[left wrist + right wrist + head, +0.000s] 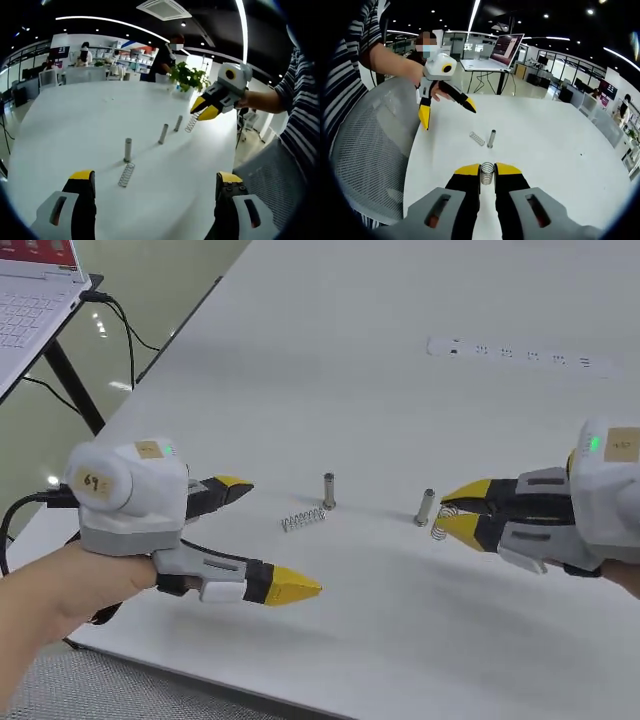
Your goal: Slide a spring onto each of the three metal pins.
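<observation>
We look down on a white table (330, 360). Our left gripper (265, 535) hovers above the near edge, its yellow-tipped jaws spread wide with nothing between them. Our right gripper (458, 508) has its jaws pinched almost together on a small spring (487, 173), held at the very tips. That spring hangs just beside a bare metal pin (425, 507), and the jaws crowd this pin from the right.

A second pin (328, 490), also bare, stands upright to its left. A loose spring (303, 519) lies on its side on the table just beside the second pin, between the two grippers. In the left gripper view we count three upright pins in a row, the farthest pin (178, 123) next to the held spring.

A power strip (520, 355) lies far back on the table. A laptop (30, 290) with a black cable (128, 330) sits beyond the table's left edge.
</observation>
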Tool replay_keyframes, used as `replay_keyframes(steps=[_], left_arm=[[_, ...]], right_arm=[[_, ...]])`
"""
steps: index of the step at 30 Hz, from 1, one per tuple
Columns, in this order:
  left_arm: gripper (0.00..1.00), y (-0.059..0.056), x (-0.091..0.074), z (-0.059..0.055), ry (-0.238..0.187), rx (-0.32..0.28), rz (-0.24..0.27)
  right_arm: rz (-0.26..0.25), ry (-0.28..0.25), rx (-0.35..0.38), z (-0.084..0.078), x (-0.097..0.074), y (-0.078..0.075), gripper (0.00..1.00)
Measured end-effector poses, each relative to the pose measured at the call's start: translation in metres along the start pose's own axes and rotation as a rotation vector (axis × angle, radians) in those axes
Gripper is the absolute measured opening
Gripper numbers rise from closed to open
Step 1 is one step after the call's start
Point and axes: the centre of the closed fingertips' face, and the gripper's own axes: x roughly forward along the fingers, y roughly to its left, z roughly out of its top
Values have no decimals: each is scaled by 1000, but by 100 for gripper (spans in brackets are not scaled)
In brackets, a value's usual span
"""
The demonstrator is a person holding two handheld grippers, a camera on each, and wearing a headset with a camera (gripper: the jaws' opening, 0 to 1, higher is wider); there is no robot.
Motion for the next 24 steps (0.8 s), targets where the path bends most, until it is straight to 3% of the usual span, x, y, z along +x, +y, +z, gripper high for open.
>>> replay_keyframes(steps=[2, 8, 13, 24], left_arm=[[98, 1, -1, 0, -2, -3, 2], [98, 2, -3, 1, -5, -5, 9], [98, 4, -4, 0, 2, -5, 14], [98, 8, -7, 3, -9, -9, 20]], right_arm=[[-38, -13, 5, 4, 1, -12, 7], [-87, -36, 34, 10, 8, -34, 7], [-82, -45, 100, 9, 17, -42, 7], [-82, -1, 120, -6, 26, -45, 7]])
